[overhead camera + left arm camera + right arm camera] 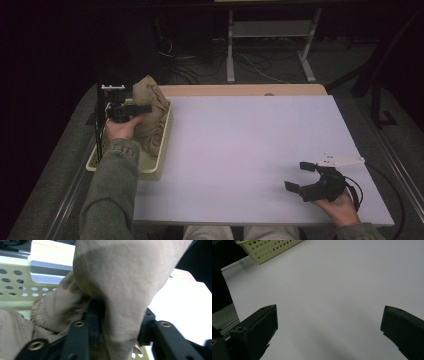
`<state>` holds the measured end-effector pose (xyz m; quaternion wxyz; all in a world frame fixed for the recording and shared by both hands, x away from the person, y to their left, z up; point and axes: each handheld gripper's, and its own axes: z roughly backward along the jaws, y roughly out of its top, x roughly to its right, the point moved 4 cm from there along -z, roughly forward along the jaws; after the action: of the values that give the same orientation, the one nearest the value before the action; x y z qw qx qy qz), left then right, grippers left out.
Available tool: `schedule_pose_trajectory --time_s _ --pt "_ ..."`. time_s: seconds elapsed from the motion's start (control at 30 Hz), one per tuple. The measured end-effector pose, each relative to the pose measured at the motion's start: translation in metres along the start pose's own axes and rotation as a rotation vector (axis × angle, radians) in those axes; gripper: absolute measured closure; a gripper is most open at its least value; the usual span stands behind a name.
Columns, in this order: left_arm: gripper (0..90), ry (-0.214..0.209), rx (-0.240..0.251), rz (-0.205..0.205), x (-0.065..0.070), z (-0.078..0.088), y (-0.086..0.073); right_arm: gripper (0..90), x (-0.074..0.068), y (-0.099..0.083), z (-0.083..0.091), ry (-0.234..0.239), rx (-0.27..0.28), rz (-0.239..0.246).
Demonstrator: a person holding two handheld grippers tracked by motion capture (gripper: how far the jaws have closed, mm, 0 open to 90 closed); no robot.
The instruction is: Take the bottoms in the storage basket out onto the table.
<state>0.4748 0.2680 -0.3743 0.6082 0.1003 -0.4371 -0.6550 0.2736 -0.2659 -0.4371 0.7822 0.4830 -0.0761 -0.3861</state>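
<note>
The tan cloth (150, 107) sits bunched up in the pale yellow basket (159, 159), heaped against the basket's far end and rising above its rim. A thick fold of it stands up right between the jaws of the left gripper (129, 109), and in the left gripper view the black pads press into that fold (125, 322) from both sides, so it is pinched. It looks soft and light, the kind of fabric that sags and trails once lifted, so a grip on a gathered ridge like this one should hold better than a grip on a loose edge. Part of the cloth may drag on the basket's perforated wall (15, 280) on the way out. The basket rests at the left edge of the white table (250, 150). Well away from the basket, near the table's opposite front corner, the right gripper (300, 176) waits with jaws spread wide and nothing between them.
</note>
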Motion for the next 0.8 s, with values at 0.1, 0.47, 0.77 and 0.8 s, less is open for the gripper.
schedule_pose_trajectory --time_s 0.1,0.47,0.77,0.8 --pt "71.6 0.002 -0.002 0.005 -0.002 0.002 0.0 0.7 0.0 0.0 0.0 -0.001 0.0 0.003" --pt "77.3 -0.004 -0.014 -0.017 -0.004 0.009 0.001 0.7 0.001 0.0 -0.001 -0.002 -0.001 -0.002" --pt "78.1 -0.008 -0.018 -0.02 -0.007 0.023 0.002 0.7 0.0 0.0 -0.001 -0.004 -0.001 -0.001" --pt "78.1 -0.011 -0.018 -0.018 -0.007 0.025 0.003 0.7 0.0 0.0 -0.001 -0.004 -0.001 0.0"
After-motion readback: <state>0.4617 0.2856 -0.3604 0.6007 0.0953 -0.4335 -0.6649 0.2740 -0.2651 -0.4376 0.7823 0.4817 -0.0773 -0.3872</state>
